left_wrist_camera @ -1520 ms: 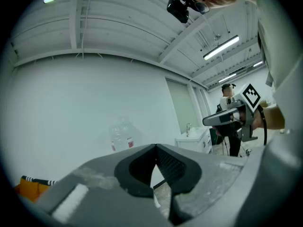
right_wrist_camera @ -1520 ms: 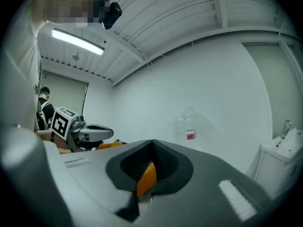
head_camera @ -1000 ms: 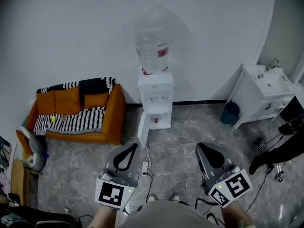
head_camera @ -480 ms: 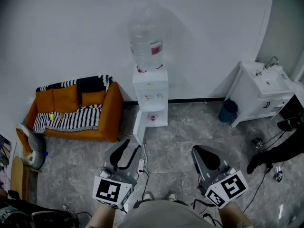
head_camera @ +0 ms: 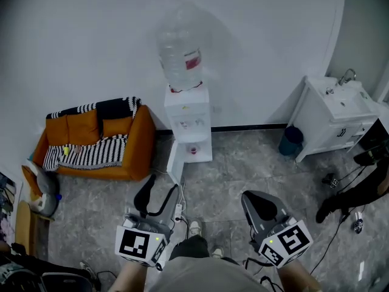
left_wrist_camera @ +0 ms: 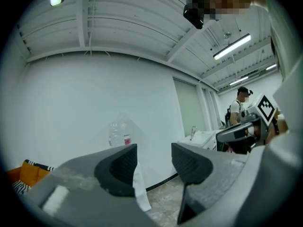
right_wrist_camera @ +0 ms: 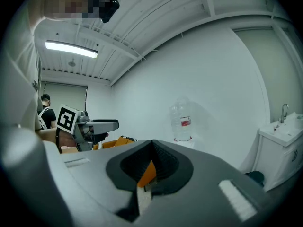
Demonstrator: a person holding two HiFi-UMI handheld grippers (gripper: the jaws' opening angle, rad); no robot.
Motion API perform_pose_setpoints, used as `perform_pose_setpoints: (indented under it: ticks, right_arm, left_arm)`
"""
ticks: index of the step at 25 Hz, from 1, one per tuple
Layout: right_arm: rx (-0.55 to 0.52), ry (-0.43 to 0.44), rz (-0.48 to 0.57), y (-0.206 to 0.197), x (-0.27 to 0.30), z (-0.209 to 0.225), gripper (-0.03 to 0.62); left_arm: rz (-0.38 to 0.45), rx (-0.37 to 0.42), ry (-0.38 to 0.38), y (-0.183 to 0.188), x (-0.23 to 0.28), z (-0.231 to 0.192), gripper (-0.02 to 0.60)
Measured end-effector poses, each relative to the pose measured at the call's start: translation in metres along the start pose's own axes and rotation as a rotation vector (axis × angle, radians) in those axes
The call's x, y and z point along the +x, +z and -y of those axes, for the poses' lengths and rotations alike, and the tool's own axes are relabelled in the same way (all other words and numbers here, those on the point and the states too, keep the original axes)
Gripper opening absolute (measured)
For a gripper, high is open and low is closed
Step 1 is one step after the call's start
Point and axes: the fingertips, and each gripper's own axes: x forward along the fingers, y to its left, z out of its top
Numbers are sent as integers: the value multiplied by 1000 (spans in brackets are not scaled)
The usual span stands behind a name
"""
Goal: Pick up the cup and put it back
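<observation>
- Left hand-held gripper point(head_camera: 160, 194): jaws apart, just been opening, nothing between them.
- Right hand-held gripper point(head_camera: 254, 201): jaws together, empty.
- Grey tiled floor point(head_camera: 243, 169): under both grippers.
- Water dispenser point(head_camera: 188, 126): white, bottle on top, at the floor's far edge against the wall point(head_camera: 91, 41).
- Cup point(head_camera: 193, 151): small, reddish, in the dispenser's lower recess, well apart from both grippers.
- Orange sofa point(head_camera: 91, 148): just left of the dispenser.

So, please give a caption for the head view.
The left gripper, jaws just opening and empty, and shut right gripper face a water dispenser between an orange sofa and a sink cabinet.
</observation>
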Motion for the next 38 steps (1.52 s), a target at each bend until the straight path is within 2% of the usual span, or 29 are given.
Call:
perform_pose_setpoints:
  ticks: [7,16,26,30,38]
  right_arm:
    - [-19,-18,10,9,22,21,3]
    - [-31,-11,-14,6,80,41,3]
    - [-34,-33,-63,12,185,77,3]
    - [-59,-48,-81,20,234,90,3]
    - [-82,-82,-75,34,306,108,3]
  left_arm:
    - [-17,17,9,-8,18,-13,222]
    - [-45,9,-11,-30,65,-46,222]
    - [-55,32,-43,-48,147,-119,221]
    - [-74,-2,-44,-52,182,-158,222]
    - [-70,11,-73,-61,229,-214,221]
